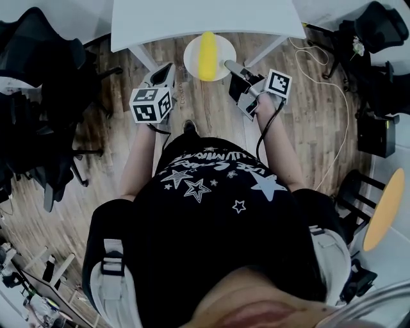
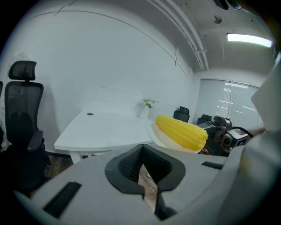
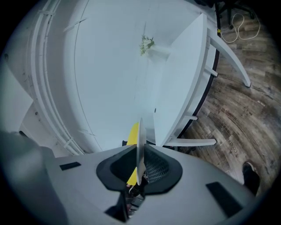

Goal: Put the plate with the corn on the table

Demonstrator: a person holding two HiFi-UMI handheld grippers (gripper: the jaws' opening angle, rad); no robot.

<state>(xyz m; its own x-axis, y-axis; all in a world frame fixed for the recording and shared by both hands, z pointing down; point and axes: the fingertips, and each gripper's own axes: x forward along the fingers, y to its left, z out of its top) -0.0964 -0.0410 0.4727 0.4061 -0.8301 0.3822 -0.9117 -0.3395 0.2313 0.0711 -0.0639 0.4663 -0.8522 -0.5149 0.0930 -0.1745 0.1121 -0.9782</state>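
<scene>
A yellow corn cob lies on a round white plate, which hangs in the air just in front of the white table's near edge. My right gripper is shut on the plate's right rim. In the right gripper view the plate stands edge-on between the jaws, with the corn behind it. My left gripper hovers left of the plate, apart from it and shut on nothing. In the left gripper view the corn and plate sit to its right, beside the table.
Black office chairs crowd the left side, and one stands by the table. A white cable trails over the wooden floor at the right. A small plant stands on the table's far side. A yellow round seat is at the right.
</scene>
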